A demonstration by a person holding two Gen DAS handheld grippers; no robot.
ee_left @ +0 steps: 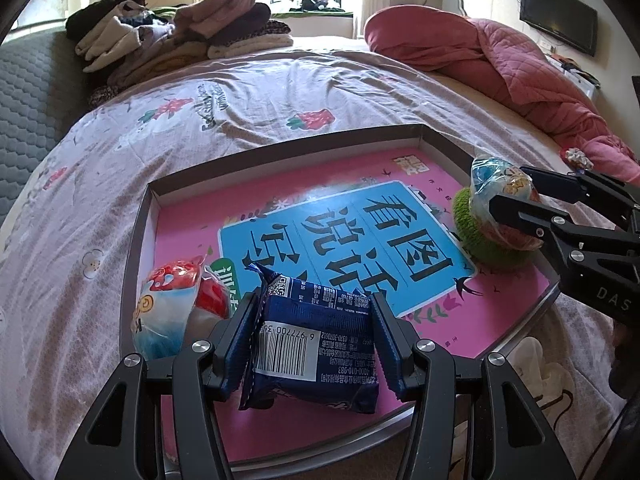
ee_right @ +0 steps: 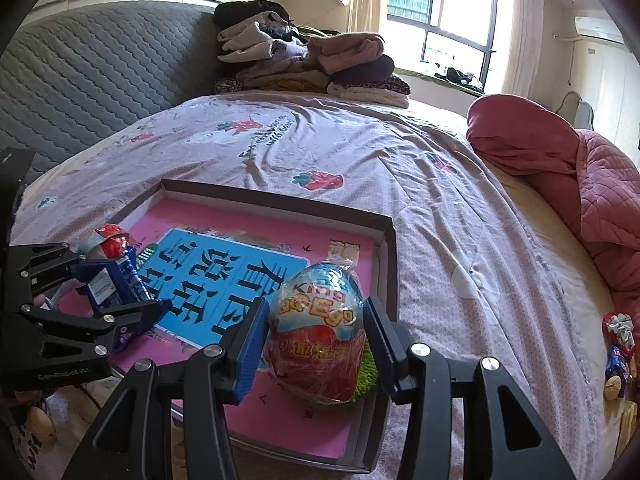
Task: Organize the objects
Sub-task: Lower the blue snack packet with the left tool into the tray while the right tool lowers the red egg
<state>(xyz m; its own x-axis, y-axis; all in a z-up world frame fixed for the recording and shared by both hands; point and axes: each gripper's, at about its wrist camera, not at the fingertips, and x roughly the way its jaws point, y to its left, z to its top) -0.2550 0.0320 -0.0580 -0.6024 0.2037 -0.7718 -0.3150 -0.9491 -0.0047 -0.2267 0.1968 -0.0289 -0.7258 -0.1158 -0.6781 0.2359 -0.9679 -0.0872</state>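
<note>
A shallow box tray [ee_left: 280, 142] with a pink and blue printed floor lies on the bed. My left gripper [ee_left: 314, 320] is shut on a dark blue snack packet [ee_left: 316, 344], barcode side up, at the tray's near left part. Beside it on the left lies a red, white and blue wrapped egg [ee_left: 168, 316]. My right gripper [ee_right: 316, 320] is shut on a second foil-wrapped egg [ee_right: 316, 332] at the tray's near right corner, over a green knitted piece [ee_right: 368, 372]. The right wrist view also shows the left gripper [ee_right: 118, 284] with the packet [ee_right: 116, 276].
The tray [ee_right: 280, 200] sits on a flowered pink bedsheet [ee_left: 248, 92]. Folded clothes [ee_left: 180, 28] are piled at the far side by a grey quilted headboard [ee_left: 28, 100]. A red quilt [ee_left: 500, 52] is bunched on the right. Small wrapped items [ee_right: 618, 344] lie at the bed's right edge.
</note>
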